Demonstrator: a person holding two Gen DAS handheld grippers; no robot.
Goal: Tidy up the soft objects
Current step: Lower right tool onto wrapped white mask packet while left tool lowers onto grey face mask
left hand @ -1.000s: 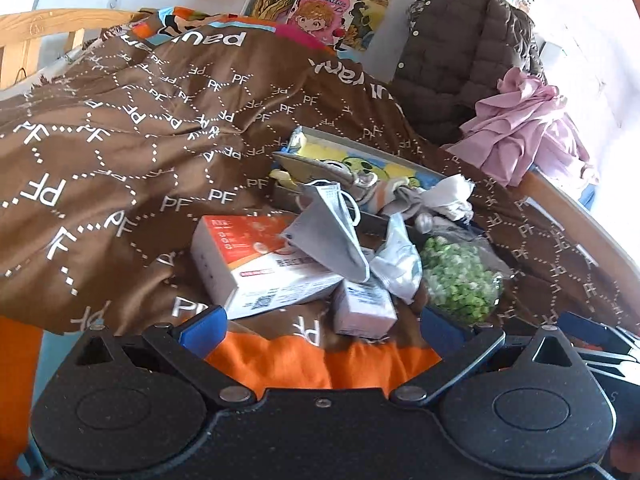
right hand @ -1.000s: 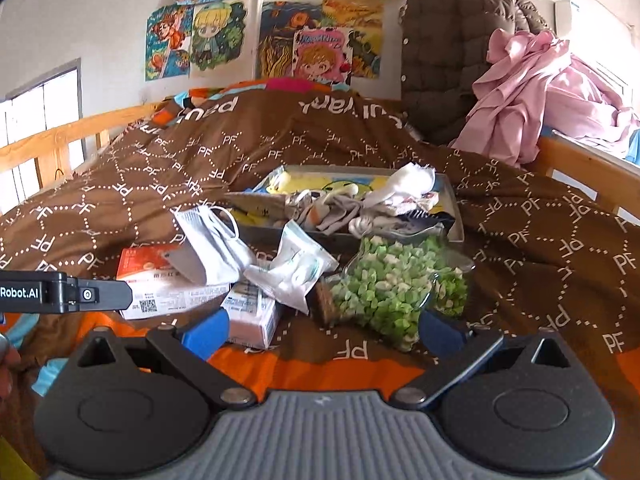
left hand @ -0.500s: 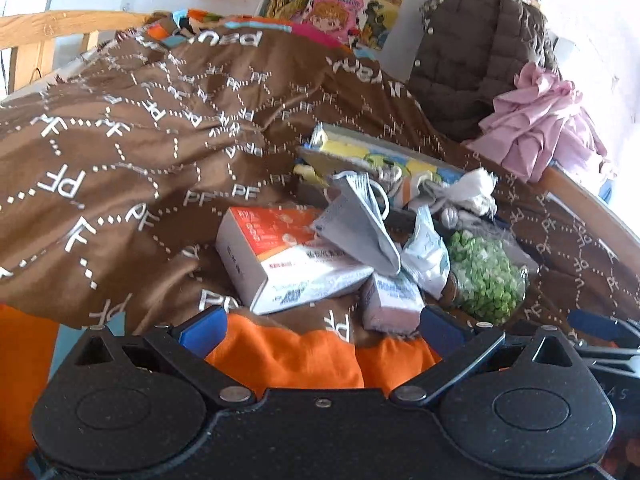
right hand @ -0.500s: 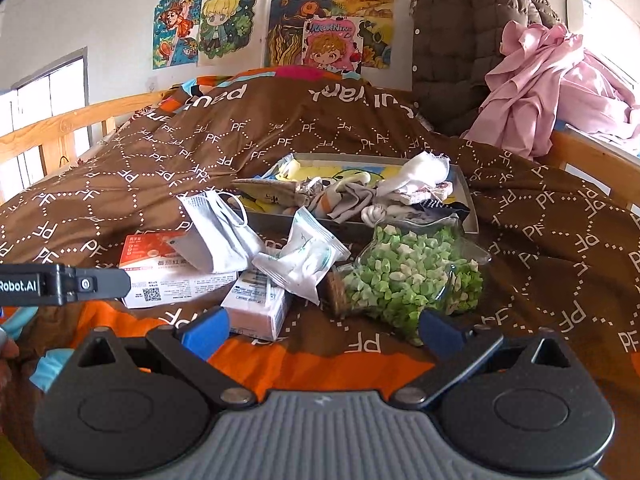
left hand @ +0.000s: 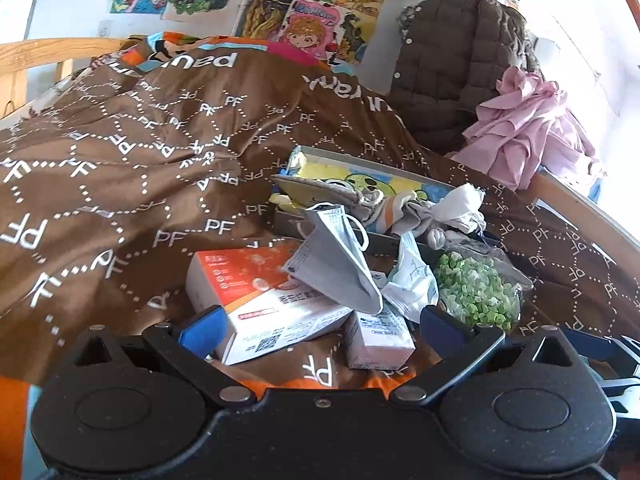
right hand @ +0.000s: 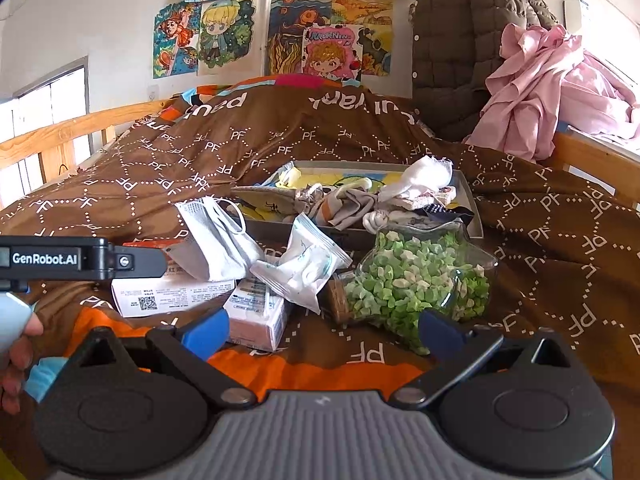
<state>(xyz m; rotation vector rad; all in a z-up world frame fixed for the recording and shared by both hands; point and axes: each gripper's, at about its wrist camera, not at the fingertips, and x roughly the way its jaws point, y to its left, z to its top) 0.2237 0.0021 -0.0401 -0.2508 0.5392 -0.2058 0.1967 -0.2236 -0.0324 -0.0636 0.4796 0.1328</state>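
Observation:
A pile lies on the brown bedspread. A white face mask (left hand: 340, 264) (right hand: 216, 244) lies on an orange-and-white box (left hand: 260, 296) (right hand: 168, 292). Beside it are a sealed white packet (left hand: 412, 284) (right hand: 300, 268), a small pink-white carton (left hand: 378, 340) (right hand: 256, 316) and a clear jar of green paper stars (left hand: 476, 296) (right hand: 416, 284) on its side. Behind them a grey tray (left hand: 332, 236) (right hand: 474, 216) holds socks and cloths (left hand: 436, 208) (right hand: 352, 200). My left gripper (left hand: 320, 326) is open, close in front of the box and carton. My right gripper (right hand: 320, 330) is open between the carton and the jar.
A brown quilted jacket (right hand: 472, 48) and pink clothes (right hand: 540, 92) hang at the back right over a wooden rail (right hand: 592, 156). A wooden rail (right hand: 72, 136) runs along the left. Posters (right hand: 280, 32) cover the wall. The left gripper's body (right hand: 60, 260) crosses the right view's left side.
Both grippers have moved forward toward the pile, so the box, carton and jar sit closer to the fingertips. Nothing on the bed has moved.

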